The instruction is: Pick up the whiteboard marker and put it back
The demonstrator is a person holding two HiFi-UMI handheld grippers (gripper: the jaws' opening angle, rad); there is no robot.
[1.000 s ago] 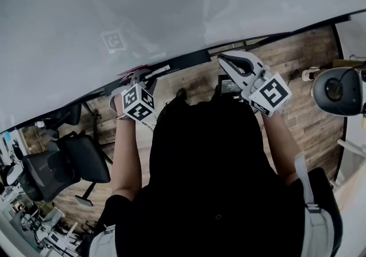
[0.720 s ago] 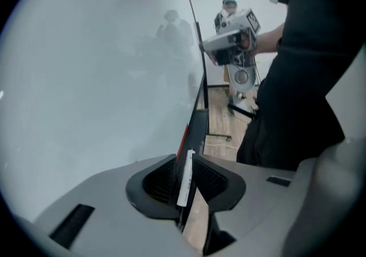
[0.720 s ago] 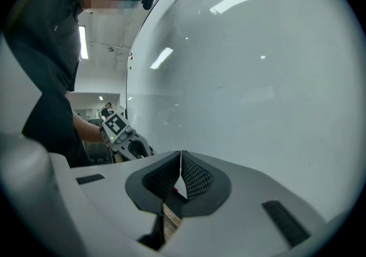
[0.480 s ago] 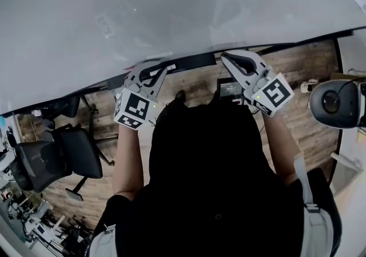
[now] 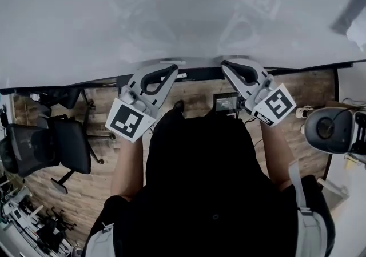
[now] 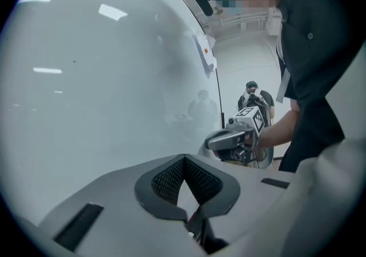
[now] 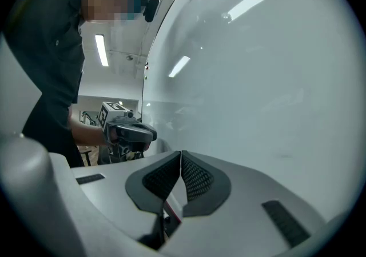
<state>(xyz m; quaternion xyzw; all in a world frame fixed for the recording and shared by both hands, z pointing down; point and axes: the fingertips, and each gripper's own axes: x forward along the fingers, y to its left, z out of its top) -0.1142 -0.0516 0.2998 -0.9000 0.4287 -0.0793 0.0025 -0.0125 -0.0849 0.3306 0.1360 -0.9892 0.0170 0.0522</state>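
**Left gripper** (image 5: 171, 68): at 11 o'clock from the person's torso. It is held level, with its tips toward the board (image 5: 171, 10) and near the board's lower edge. The jaws have just been closing and now meet. The mesh pads (image 6: 167, 180) touch at their tips, with nothing between them.

**Right gripper** (image 5: 225, 63): at 1 o'clock, at much the same height and also aimed level at the board. The jaws are together, the pads (image 7: 197, 179) meet at their tips, and nothing is gripped.

**Marker**: in no view. Neither gripper has it, and its place cannot be told.

**Chair** (image 5: 66, 153): at 8 o'clock, well apart from both grippers.

**Note**: the paired, raised, empty pose by the board's edge likely marks a pause between steps. It could come before a pick or after a return; which one cannot be told.
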